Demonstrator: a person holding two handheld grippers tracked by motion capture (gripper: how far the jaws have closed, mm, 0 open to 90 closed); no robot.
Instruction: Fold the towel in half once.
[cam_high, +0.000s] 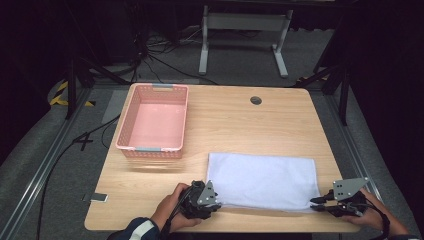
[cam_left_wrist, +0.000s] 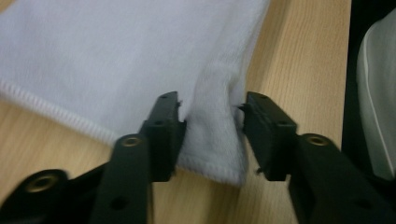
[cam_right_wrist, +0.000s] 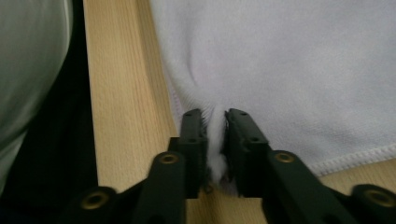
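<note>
A white towel (cam_high: 262, 180) lies folded flat on the wooden table (cam_high: 240, 120), near the front edge. My left gripper (cam_high: 219, 204) is at its near left corner. In the left gripper view (cam_left_wrist: 212, 105) the jaws stand apart, and a raised fold of the towel (cam_left_wrist: 116, 56) sits loosely between them. My right gripper (cam_high: 316, 202) is at the near right corner. In the right gripper view (cam_right_wrist: 215, 114) the jaws are close together, with a pinch of the towel (cam_right_wrist: 280, 60) squeezed between the pads.
A pink plastic basket (cam_high: 125, 145) stands with nothing in it at the back left of the table. A round cable hole (cam_high: 256, 100) sits near the far edge. A small grey tag (cam_high: 98, 197) lies at the front left. Bare wood lies between basket and towel.
</note>
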